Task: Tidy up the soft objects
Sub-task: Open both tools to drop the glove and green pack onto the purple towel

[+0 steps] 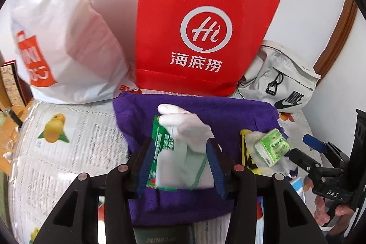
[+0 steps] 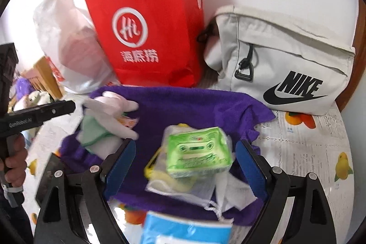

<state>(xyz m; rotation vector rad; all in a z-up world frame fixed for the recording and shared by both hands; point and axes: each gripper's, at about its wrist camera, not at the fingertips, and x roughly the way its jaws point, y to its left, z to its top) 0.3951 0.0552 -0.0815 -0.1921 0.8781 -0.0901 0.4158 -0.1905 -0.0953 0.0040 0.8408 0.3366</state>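
Note:
A purple towel [image 1: 240, 116] [image 2: 201, 106] lies on the newspaper-covered table. On it lie a white and pale green glove [image 1: 183, 148] [image 2: 107, 125] over a green packet [image 1: 160, 141], and a green tissue pack [image 1: 272, 145] [image 2: 196, 152] on a clear drawstring pouch [image 2: 183, 184] with a yellow item. My left gripper [image 1: 179, 166] straddles the glove, jaws apart, pads close beside it. My right gripper [image 2: 185, 166] is open around the tissue pack, not touching it. The right gripper also shows in the left wrist view [image 1: 304, 152].
A red paper bag [image 1: 201, 33] [image 2: 151, 29] stands behind the towel, a white plastic bag [image 1: 64, 38] [image 2: 73, 42] to its left, a grey Nike bag [image 1: 281, 84] [image 2: 286, 61] to its right. A blue pack [image 2: 185, 230] lies at the near edge.

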